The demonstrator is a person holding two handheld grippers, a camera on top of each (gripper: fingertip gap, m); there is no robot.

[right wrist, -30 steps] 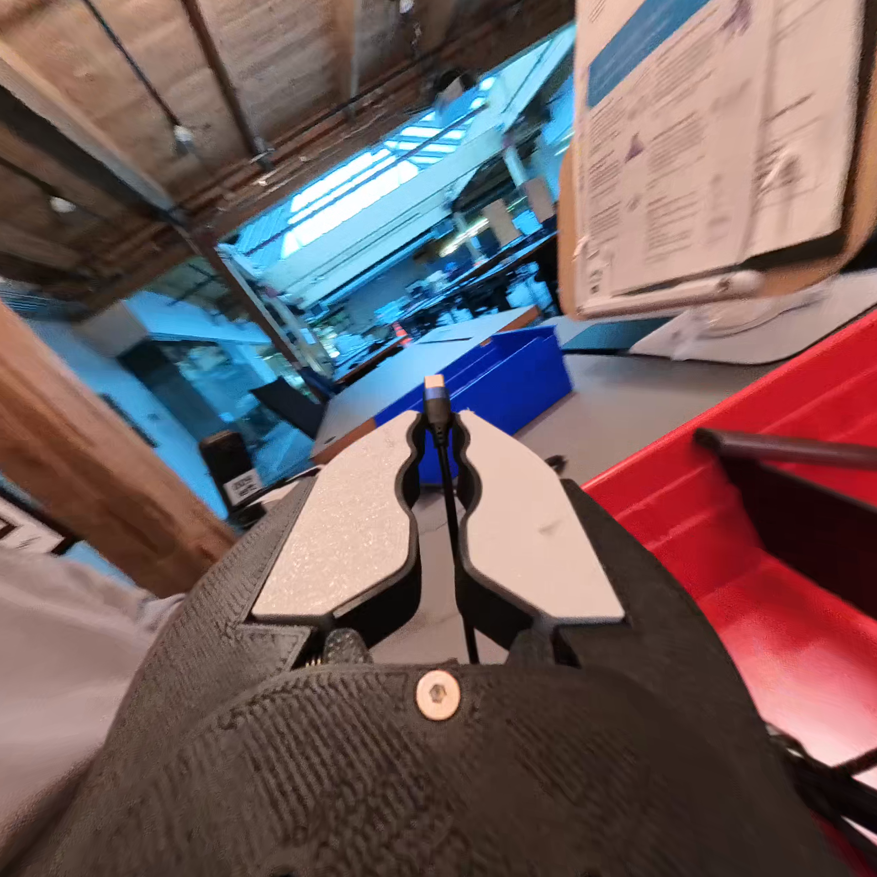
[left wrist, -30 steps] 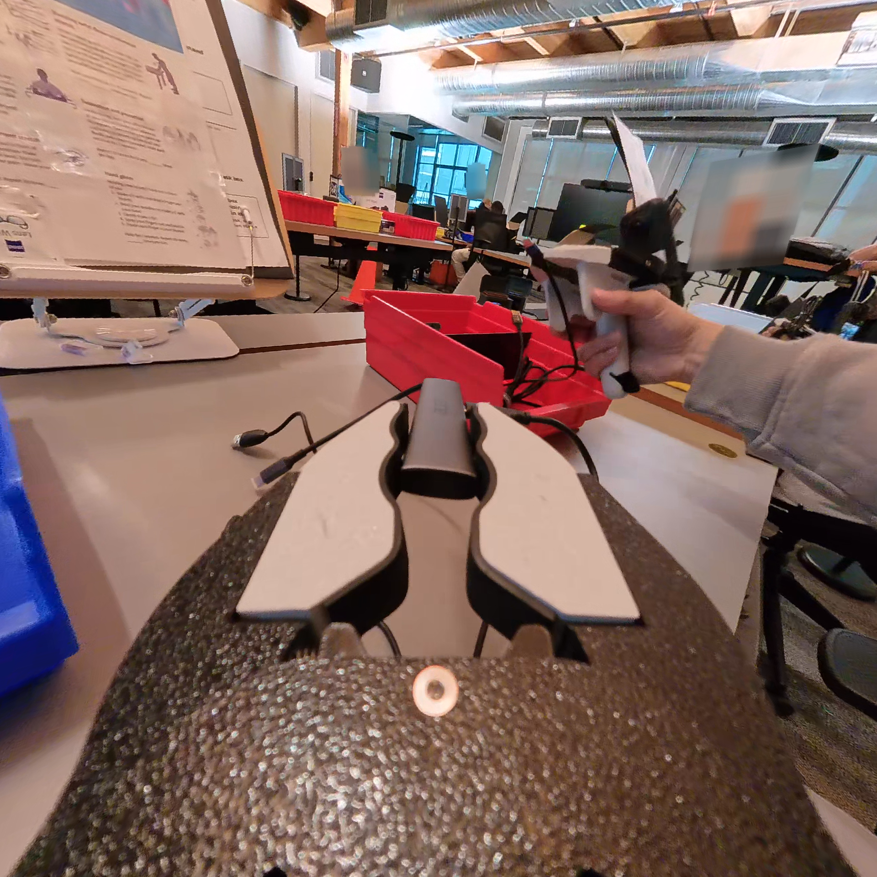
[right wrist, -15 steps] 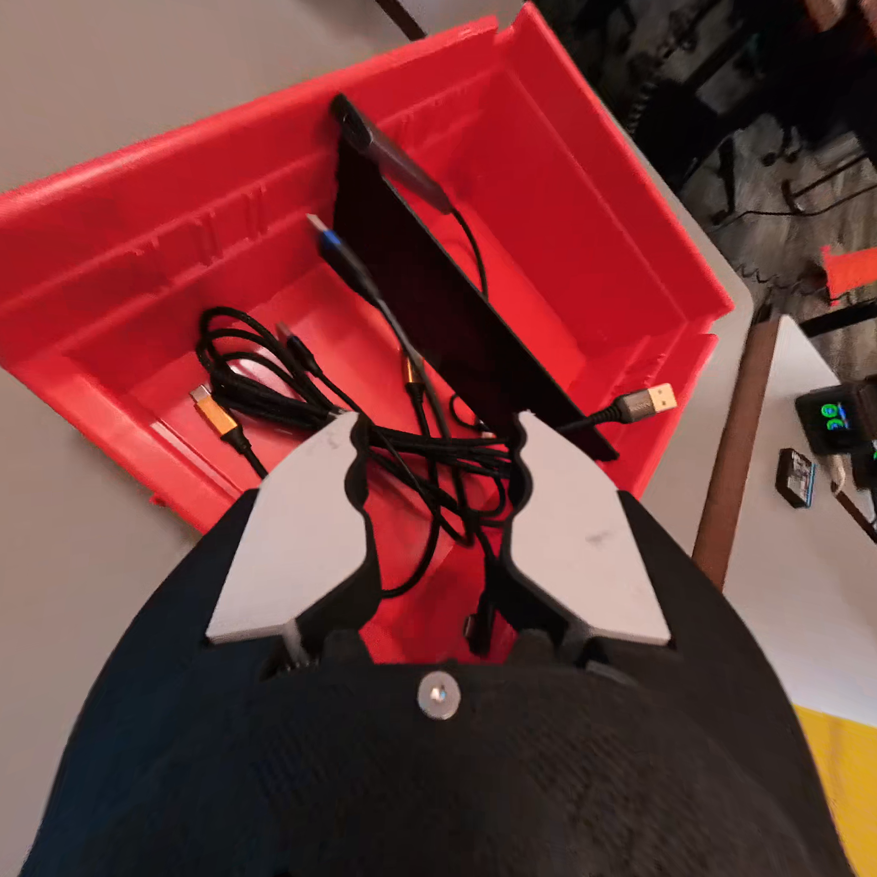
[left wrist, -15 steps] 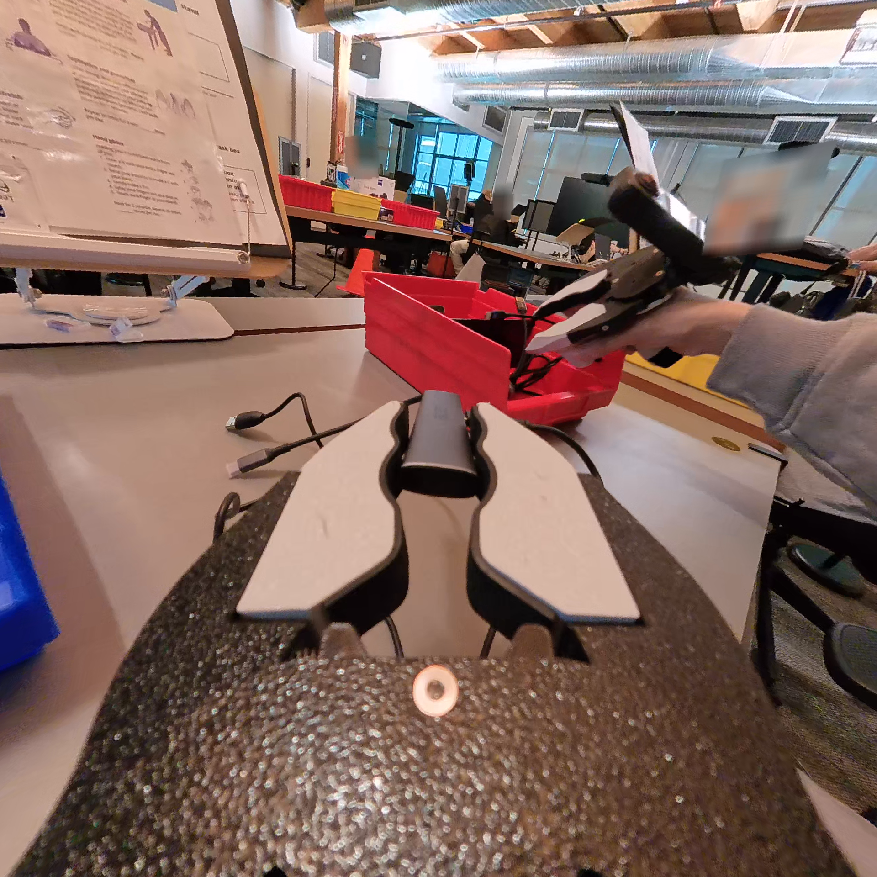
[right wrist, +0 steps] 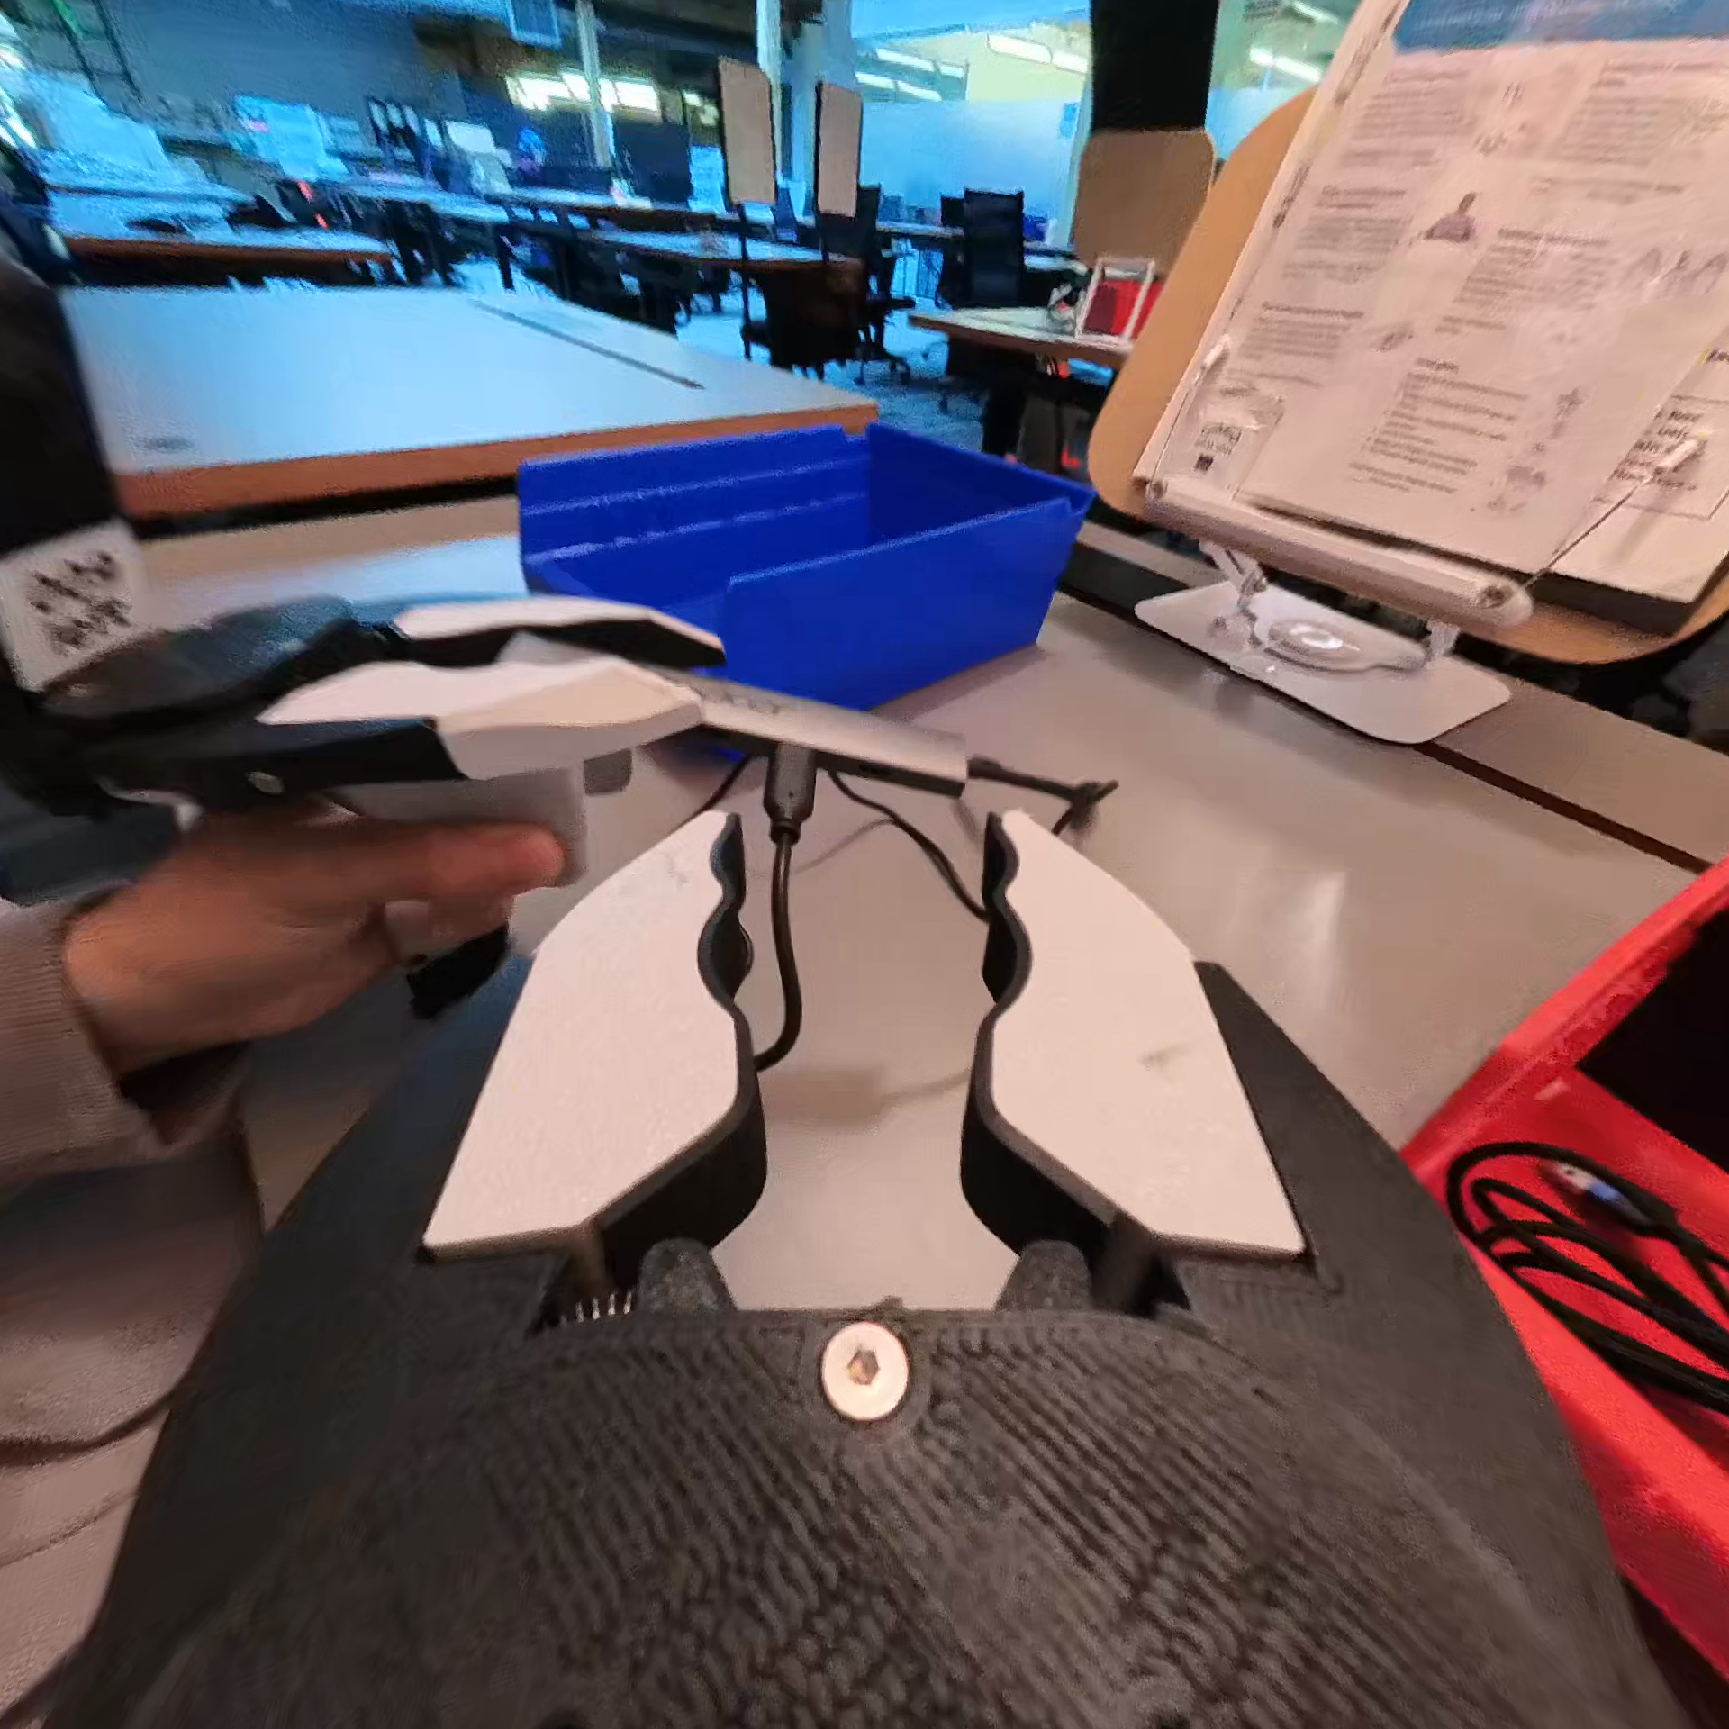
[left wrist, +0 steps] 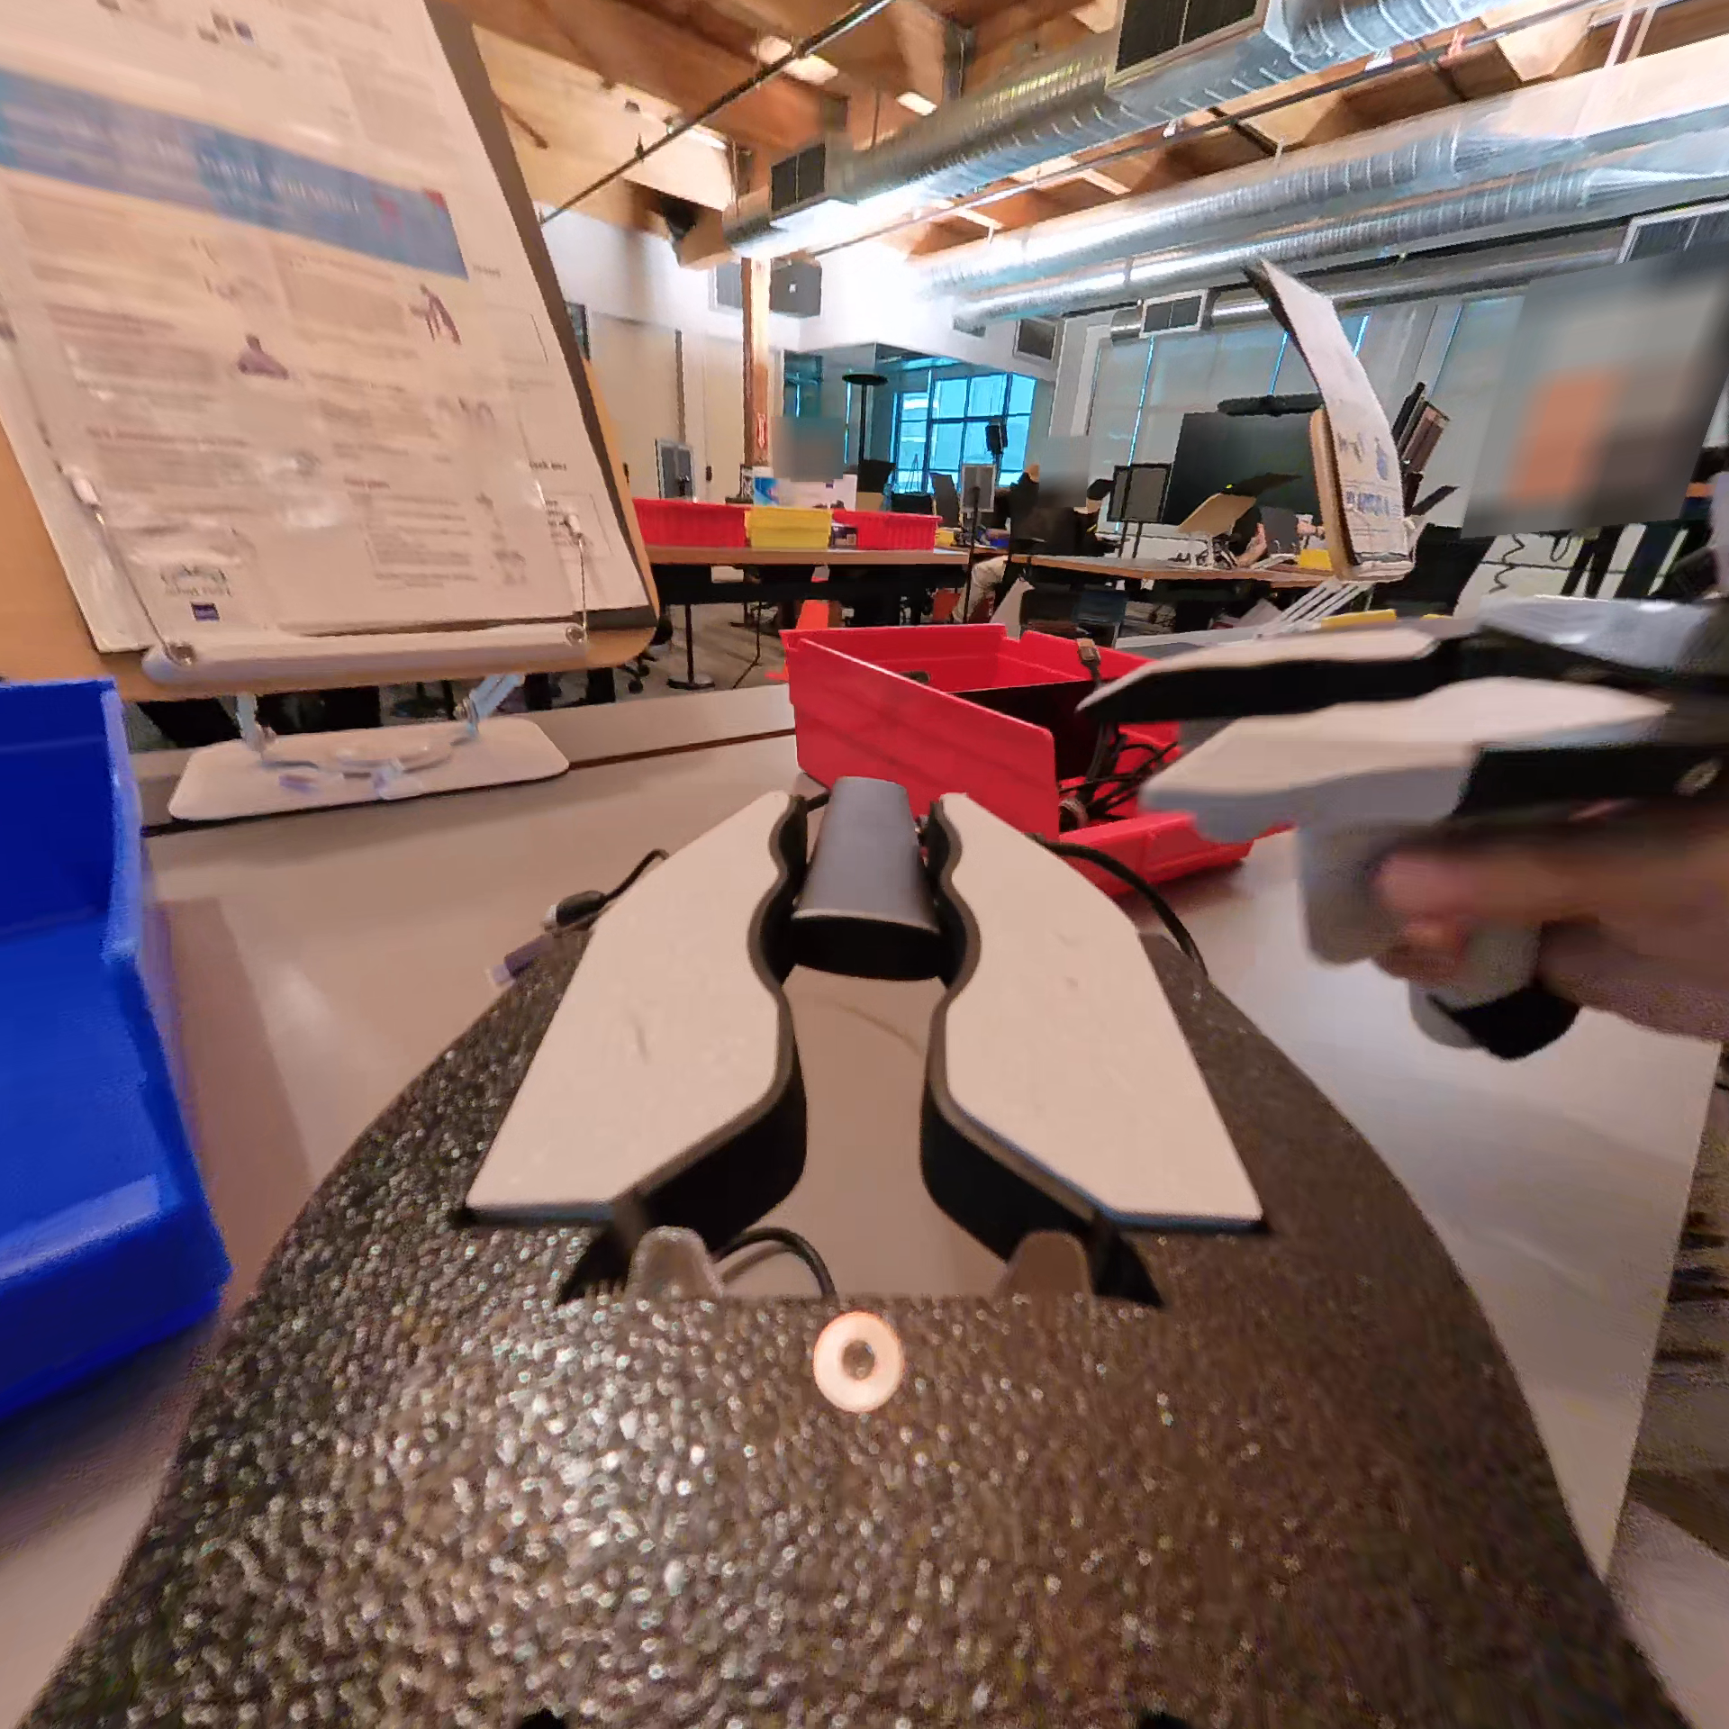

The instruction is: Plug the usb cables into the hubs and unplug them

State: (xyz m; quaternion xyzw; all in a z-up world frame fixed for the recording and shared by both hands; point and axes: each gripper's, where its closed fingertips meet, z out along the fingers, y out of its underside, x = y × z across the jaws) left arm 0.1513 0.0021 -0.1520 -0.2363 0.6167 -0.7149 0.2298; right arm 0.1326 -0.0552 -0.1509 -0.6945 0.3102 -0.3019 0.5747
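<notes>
The left gripper clamped the grey hub above the table, the right gripper gaped around its plugged cable, black cables filled the red bin, and the blue bin's contents were hidden.

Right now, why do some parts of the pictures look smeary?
In the left wrist view, the right gripper and its hand smear with motion, while the hub looks sharper. In the right wrist view, the left gripper looks soft, and the picture's edges stretch and blur.
</notes>
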